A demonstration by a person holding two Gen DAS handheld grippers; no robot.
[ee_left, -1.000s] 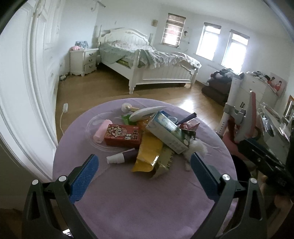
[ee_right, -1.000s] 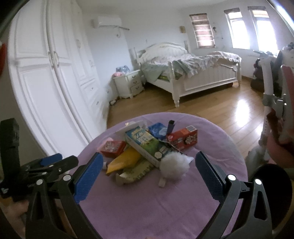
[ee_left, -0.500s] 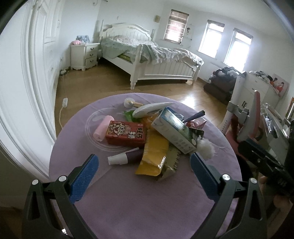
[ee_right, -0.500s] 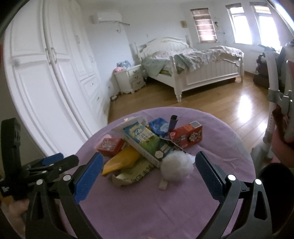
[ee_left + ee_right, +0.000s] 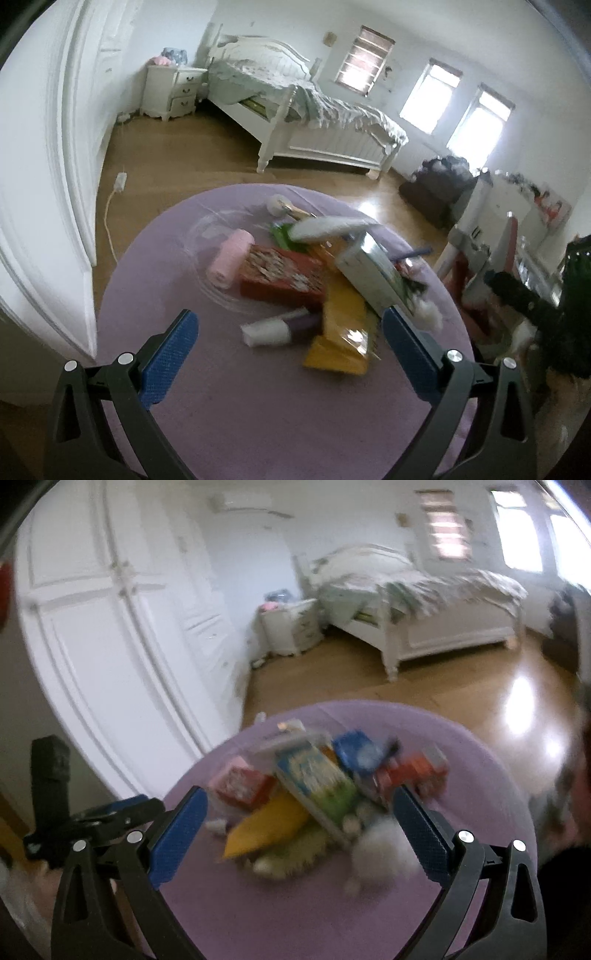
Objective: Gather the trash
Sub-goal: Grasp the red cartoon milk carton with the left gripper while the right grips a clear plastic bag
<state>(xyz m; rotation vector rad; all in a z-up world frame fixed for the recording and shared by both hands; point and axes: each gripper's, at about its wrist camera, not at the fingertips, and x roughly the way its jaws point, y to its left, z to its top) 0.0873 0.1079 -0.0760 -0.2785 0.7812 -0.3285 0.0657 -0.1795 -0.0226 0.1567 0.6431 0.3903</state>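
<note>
A pile of trash lies on a round purple table: a red box, a pink roll, a yellow packet, a white-and-green carton, a small white cup and a white fluffy ball. My left gripper is open and empty, just short of the cup. My right gripper is open and empty, its fingers on either side of the pile's near part. The left gripper also shows in the right wrist view, at the table's left edge.
White wardrobe doors stand close on the left. A white bed and a nightstand are at the back across the wooden floor. A pink-and-white chair stands right of the table.
Both grippers have moved forward and lower toward the pile, which now looms larger. Both views are blurred by motion. The trash has not moved.
</note>
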